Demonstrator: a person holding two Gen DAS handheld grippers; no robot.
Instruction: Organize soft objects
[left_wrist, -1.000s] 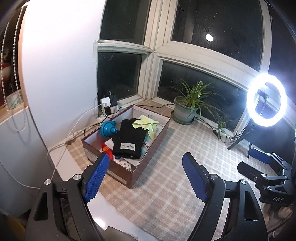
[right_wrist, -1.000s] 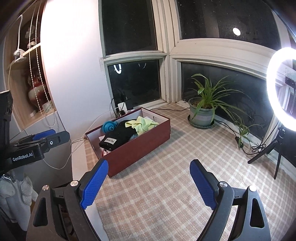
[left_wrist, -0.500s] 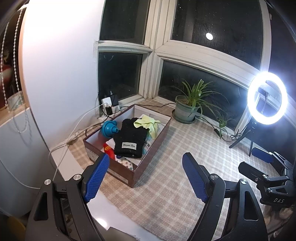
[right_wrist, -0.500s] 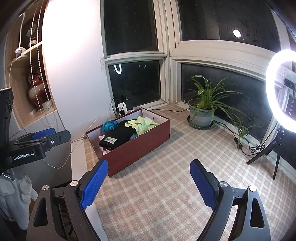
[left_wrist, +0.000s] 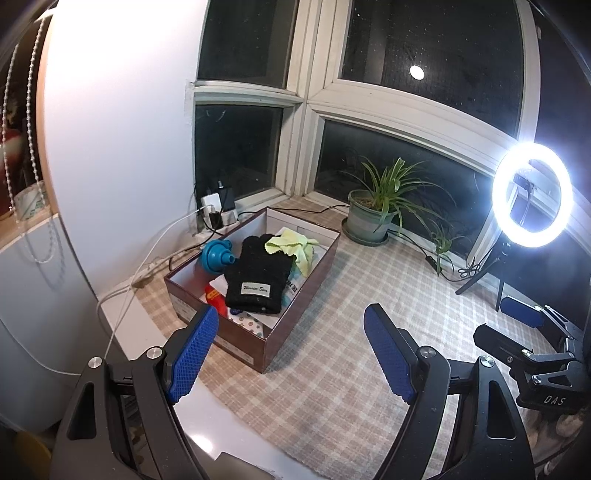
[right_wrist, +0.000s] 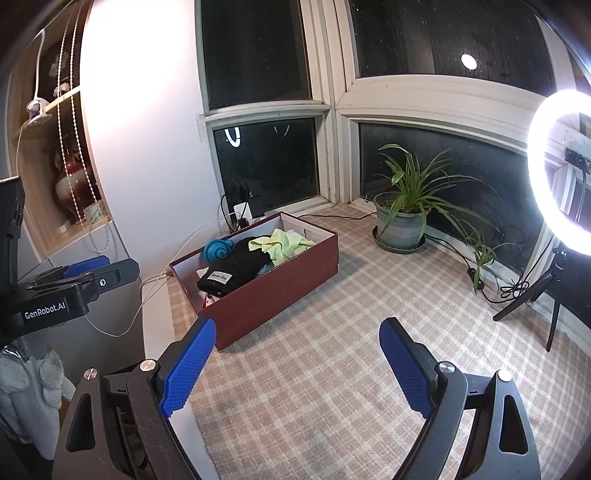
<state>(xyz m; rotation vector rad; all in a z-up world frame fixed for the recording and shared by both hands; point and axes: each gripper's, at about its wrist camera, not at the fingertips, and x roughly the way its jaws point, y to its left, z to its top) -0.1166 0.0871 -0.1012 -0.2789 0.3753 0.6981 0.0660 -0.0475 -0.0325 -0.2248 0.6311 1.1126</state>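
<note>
A dark red cardboard box (left_wrist: 295, 314) (right_wrist: 273, 295) sits on the checked cloth by the window corner. Inside it lie a black knit glove (left_wrist: 258, 280) (right_wrist: 236, 266) with a white label, a yellow-green cloth (left_wrist: 293, 245) (right_wrist: 280, 243), a blue funnel-shaped thing (left_wrist: 216, 256) (right_wrist: 216, 251) and a red item (left_wrist: 216, 297). My left gripper (left_wrist: 288, 350) hangs open, short of the box's near corner, with nothing between its blue pads. My right gripper (right_wrist: 295, 365) is open too, over bare cloth, nearer than the box.
A potted plant (left_wrist: 373, 214) (right_wrist: 402, 225) stands by the window. At the right, a lit ring light (left_wrist: 532, 195) rises on a tripod (right_wrist: 535, 295). Chargers and cables (left_wrist: 218, 210) crowd the corner behind the box. White ledge (left_wrist: 129, 317) at left.
The left wrist view has shifted slightly, so the box sits a little farther right and lower in frame. Both grippers stay open and hold nothing.
</note>
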